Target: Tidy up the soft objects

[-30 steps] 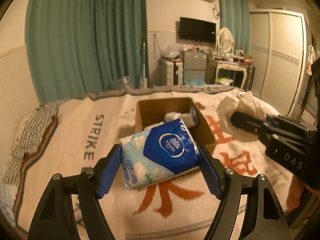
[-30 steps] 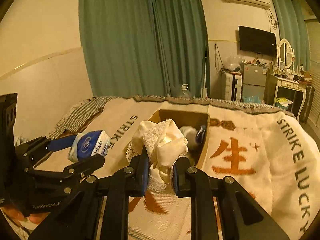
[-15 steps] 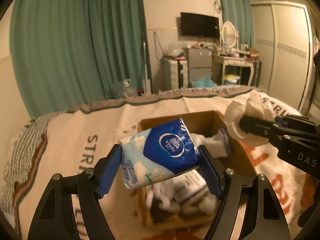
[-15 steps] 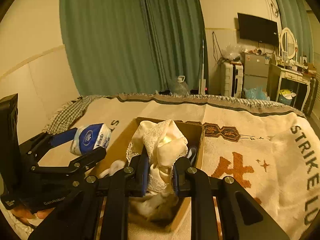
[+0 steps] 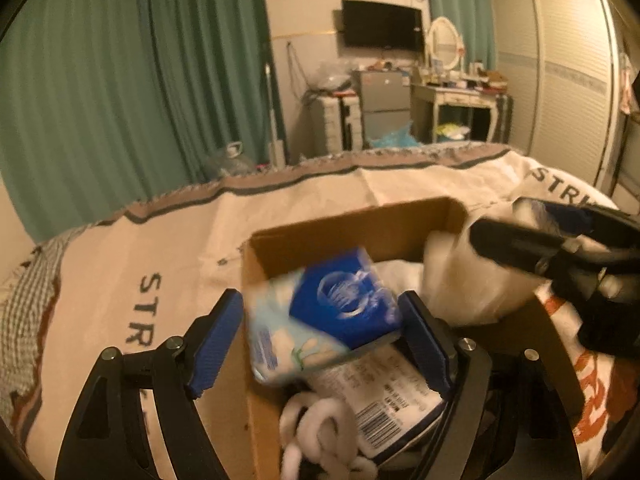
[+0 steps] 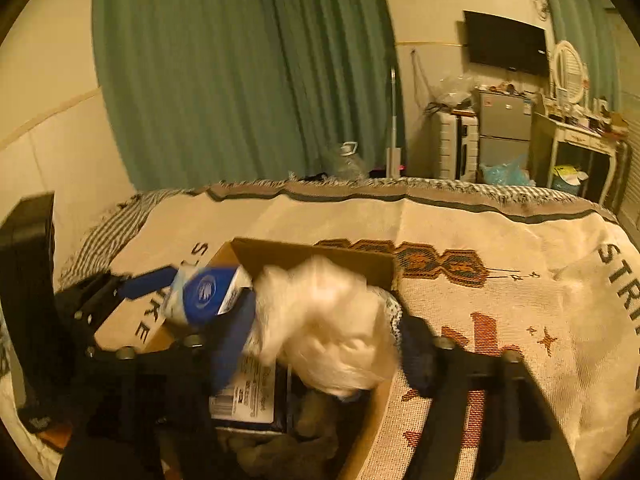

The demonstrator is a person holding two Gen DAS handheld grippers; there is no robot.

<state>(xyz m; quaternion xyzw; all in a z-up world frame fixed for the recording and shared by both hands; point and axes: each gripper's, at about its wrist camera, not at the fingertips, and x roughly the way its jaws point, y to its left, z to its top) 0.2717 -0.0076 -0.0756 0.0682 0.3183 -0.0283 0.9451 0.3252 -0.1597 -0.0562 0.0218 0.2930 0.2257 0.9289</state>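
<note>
Left wrist view: the left gripper (image 5: 322,340) hangs over the open cardboard box (image 5: 348,224) on the bed, its jaws just parted, a gap showing beside the left blue pad. The blue tissue pack (image 5: 324,316), squeezed between the pads a second ago, now sits blurred between them and tilted, touching at most the right pad, above a barcoded packet (image 5: 394,396) and white soft items inside the box. Both grippers have come forward from the patterned blanket (image 5: 120,264) to above the box. In the right wrist view the right gripper (image 6: 324,344) has just opened too (it was clamped tight on the cloth a second ago): the cream lace cloth (image 6: 324,320) is a smear between the spread jaws, over the box's right half, no longer pinched.
</note>
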